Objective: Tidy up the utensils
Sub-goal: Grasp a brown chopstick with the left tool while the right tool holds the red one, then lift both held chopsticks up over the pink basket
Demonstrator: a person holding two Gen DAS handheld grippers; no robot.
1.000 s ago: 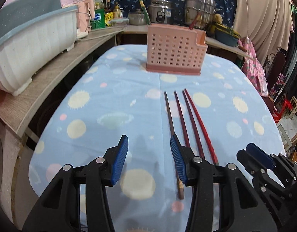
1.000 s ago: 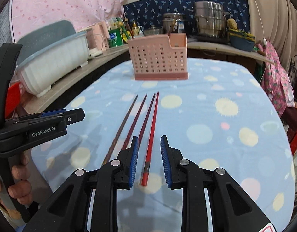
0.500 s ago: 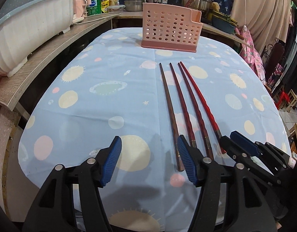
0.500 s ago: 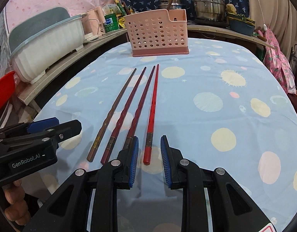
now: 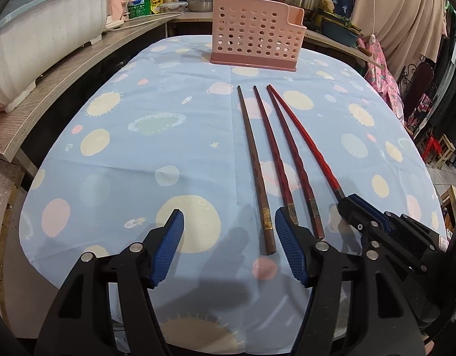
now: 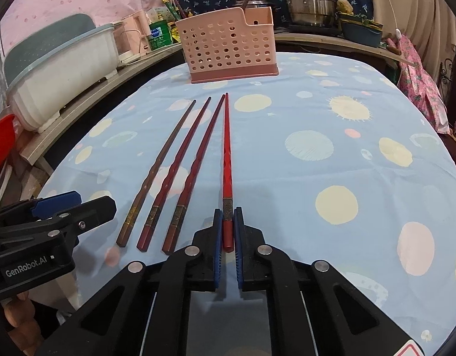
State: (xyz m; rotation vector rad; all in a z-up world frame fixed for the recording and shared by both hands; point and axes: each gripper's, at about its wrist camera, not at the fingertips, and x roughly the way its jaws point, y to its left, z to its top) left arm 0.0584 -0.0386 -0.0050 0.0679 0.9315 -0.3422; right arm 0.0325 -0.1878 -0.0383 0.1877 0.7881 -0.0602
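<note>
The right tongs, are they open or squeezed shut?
Squeezed shut. The right tongs have just been closing, and their blue pads now pinch the bright red chopstick's near end.

Two low, close wrist views toward the shared basket (image 5: 256, 31).

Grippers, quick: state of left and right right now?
Left gripper: open, jaws have just been opening, brown wooden chopstick lies between them, ungripped.
Right gripper: shut on the bright red chopstick.
</note>
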